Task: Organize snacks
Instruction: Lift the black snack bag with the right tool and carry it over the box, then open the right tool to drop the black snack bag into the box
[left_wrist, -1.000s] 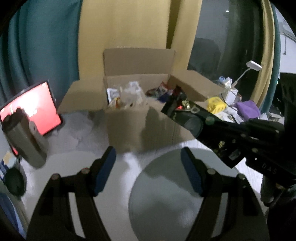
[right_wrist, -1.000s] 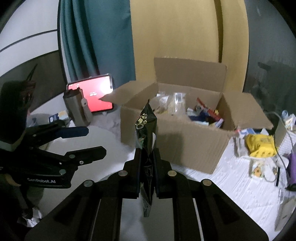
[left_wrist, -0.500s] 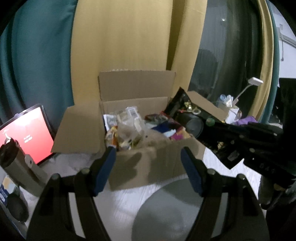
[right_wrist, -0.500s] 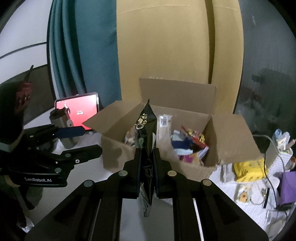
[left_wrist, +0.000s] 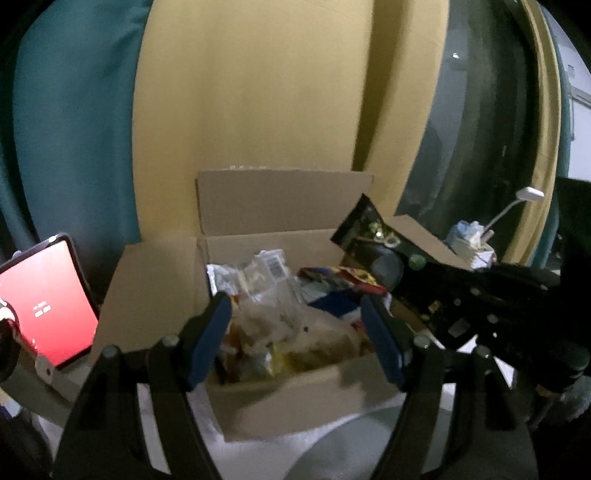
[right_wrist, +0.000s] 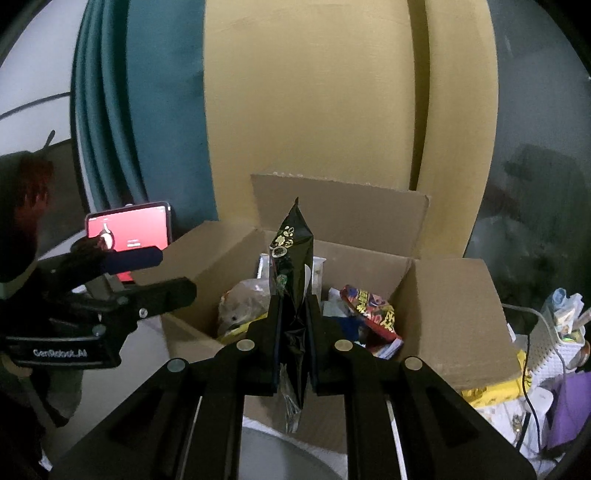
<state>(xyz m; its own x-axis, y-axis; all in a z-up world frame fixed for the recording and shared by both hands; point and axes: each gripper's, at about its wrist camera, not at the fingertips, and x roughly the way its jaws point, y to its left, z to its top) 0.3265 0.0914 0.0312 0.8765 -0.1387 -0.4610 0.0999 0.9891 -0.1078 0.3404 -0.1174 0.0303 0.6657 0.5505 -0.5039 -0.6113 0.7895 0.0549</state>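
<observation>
An open cardboard box (right_wrist: 450, 306) holds several snack packets, among them a red packet (right_wrist: 369, 310) and a clear wrapper (left_wrist: 271, 284). My right gripper (right_wrist: 293, 314) is shut on a black snack pouch (right_wrist: 290, 258) with gold print, held upright over the box's front edge. In the left wrist view that pouch (left_wrist: 364, 229) pokes in from the right above the box (left_wrist: 284, 398). My left gripper (left_wrist: 295, 321) stands open with nothing between its blue-padded fingers, just in front of the box.
A red-screened tablet (left_wrist: 44, 306) leans at the left of the box. Yellow and teal curtains hang behind. Yellow bags, a purple item (right_wrist: 565, 410) and cables crowd the white surface at the right. A round grey disc (right_wrist: 277, 458) lies below the grippers.
Both grippers have moved forward and up toward the box, which now fills more of each view. The black pouch has come over the box's front edge. Neither gripper's jaws changed.
</observation>
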